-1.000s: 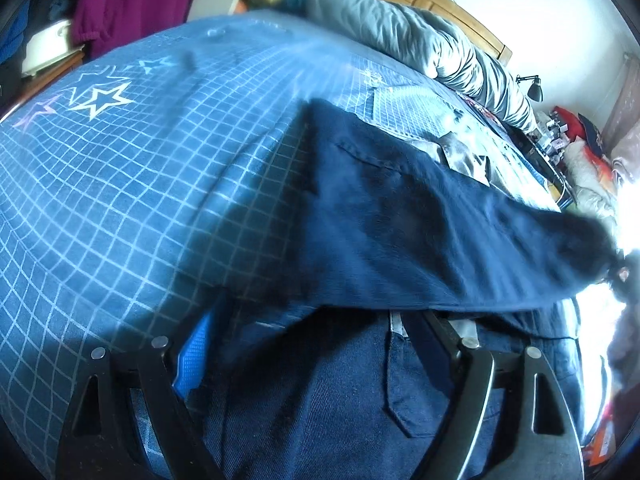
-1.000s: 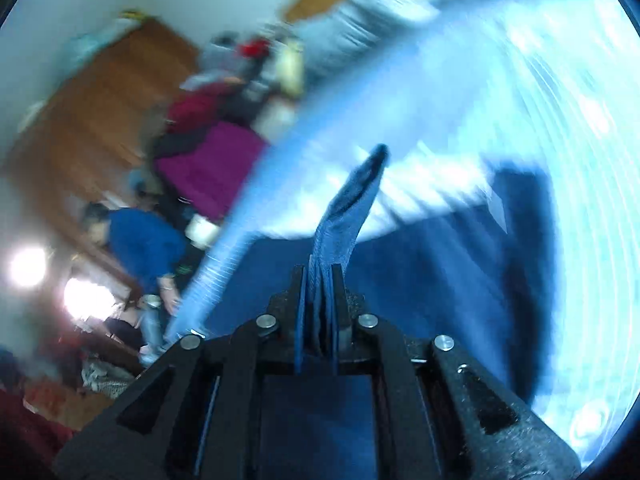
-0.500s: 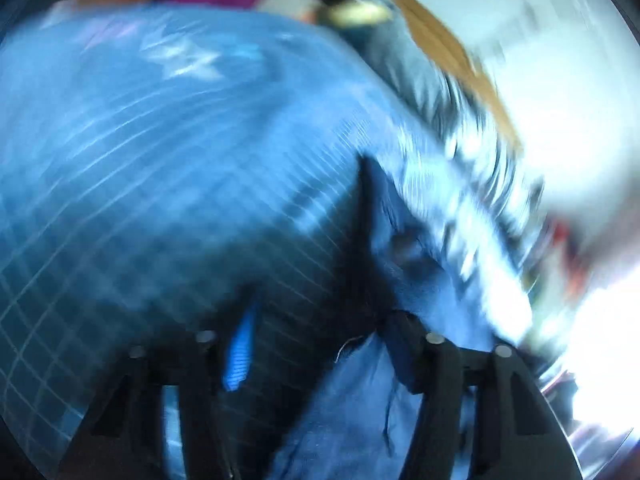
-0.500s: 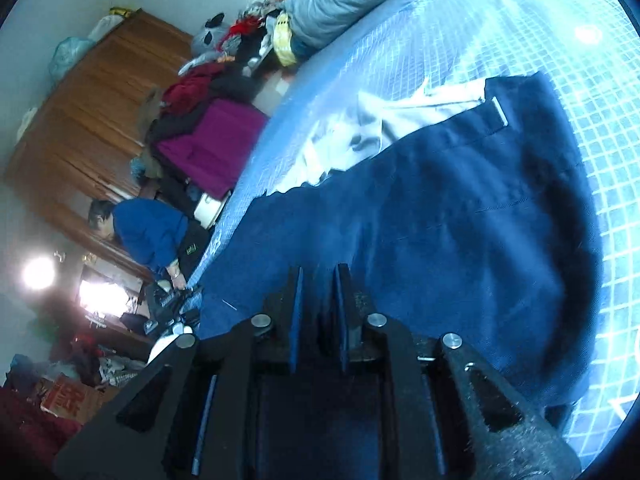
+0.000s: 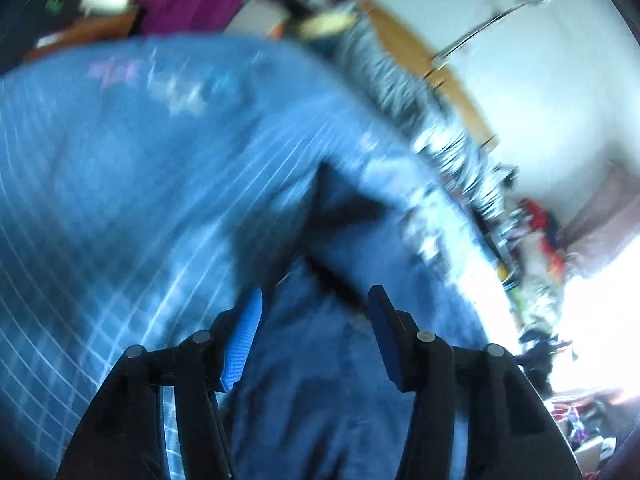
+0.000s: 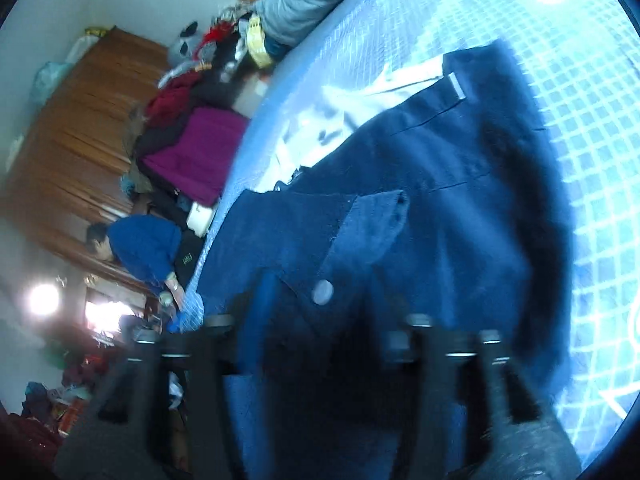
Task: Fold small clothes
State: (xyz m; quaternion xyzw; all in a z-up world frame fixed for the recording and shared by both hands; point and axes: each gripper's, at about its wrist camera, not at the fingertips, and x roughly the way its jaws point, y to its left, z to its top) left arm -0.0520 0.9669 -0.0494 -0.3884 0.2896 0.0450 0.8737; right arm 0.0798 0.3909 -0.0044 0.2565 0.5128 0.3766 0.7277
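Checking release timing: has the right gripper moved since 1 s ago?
Yes. The right gripper held a fabric strip raised then; now its jaws stand apart and empty, low over the navy trousers on the checked bedspread.

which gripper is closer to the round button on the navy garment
Right. The right gripper sits just below the button, its fingers spread either side. The left gripper hovers open over plain navy cloth; no button shows in its view.
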